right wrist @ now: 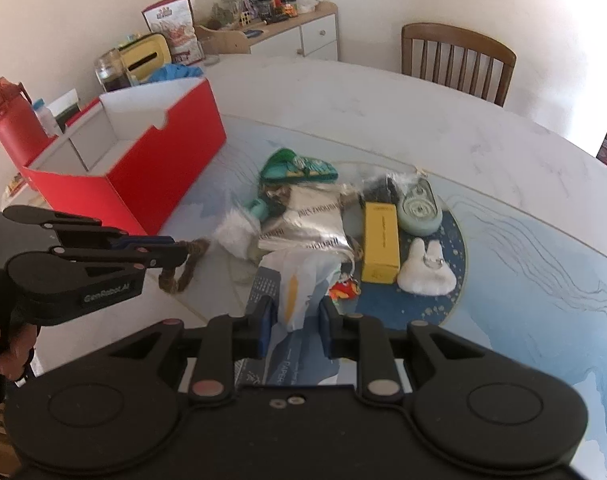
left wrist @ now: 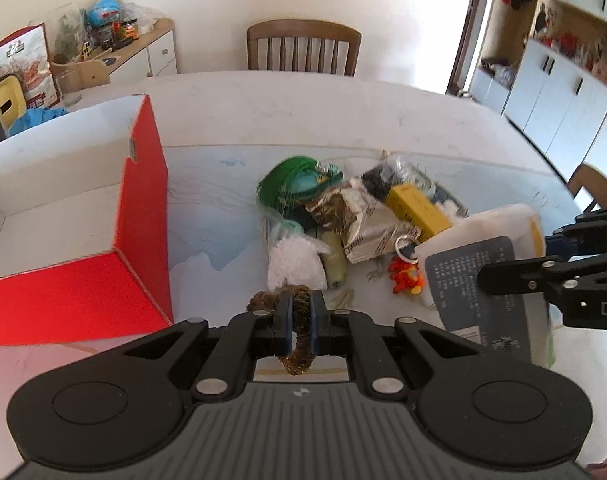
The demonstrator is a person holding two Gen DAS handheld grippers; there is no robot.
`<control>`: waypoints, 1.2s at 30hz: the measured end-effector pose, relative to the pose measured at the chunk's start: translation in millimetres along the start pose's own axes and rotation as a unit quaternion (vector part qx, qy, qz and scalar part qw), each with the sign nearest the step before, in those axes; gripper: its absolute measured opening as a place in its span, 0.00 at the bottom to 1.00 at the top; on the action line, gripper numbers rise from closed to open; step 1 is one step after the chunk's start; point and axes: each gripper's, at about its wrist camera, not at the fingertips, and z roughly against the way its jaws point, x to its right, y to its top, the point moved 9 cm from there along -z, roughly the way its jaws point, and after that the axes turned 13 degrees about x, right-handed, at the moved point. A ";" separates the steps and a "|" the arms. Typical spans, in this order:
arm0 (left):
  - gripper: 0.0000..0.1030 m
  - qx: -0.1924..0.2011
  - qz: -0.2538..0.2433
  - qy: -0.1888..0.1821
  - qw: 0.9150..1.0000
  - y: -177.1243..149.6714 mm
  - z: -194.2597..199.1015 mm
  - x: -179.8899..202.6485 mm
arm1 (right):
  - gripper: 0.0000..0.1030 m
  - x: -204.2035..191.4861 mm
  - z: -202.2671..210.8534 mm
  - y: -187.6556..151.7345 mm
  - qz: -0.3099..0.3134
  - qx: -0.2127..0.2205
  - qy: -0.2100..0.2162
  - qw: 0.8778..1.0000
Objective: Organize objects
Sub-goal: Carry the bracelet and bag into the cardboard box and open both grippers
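Observation:
My left gripper (left wrist: 300,306) is shut on a brown braided loop (left wrist: 301,354), lifted off the table just right of the open red box (left wrist: 143,216). The right wrist view shows that loop (right wrist: 183,270) hanging from the left gripper (right wrist: 174,251), with the red box (right wrist: 167,176) behind. My right gripper (right wrist: 296,312) is shut on a white plastic packet (right wrist: 299,276) with a grey printed label, held above the table. In the left wrist view this packet (left wrist: 503,220) sits at the right gripper (left wrist: 483,276).
A pile lies on the blue mat: green net bundle (left wrist: 287,180), silver foil bag (right wrist: 311,220), yellow box (right wrist: 379,240), white plush (right wrist: 423,272), orange toy (right wrist: 343,290). A wooden chair (left wrist: 303,46) stands beyond the white table (right wrist: 463,128). A cluttered sideboard (right wrist: 287,20) lines the wall.

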 end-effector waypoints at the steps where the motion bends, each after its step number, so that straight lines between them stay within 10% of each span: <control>1: 0.07 0.003 0.004 -0.002 1.000 3.4 3.0 -1.4 | 0.22 -1.6 2.0 4.2 0.000 0.003 0.002 1.000; 16: 0.07 0.057 0.020 -0.019 0.998 73.2 58.4 -73.2 | 0.22 -66.7 2.8 84.9 0.017 0.056 0.030 0.998; 36: 0.07 0.062 0.000 0.041 0.997 91.1 24.9 -232.0 | 0.21 -179.4 -125.0 155.1 0.044 0.062 0.037 0.996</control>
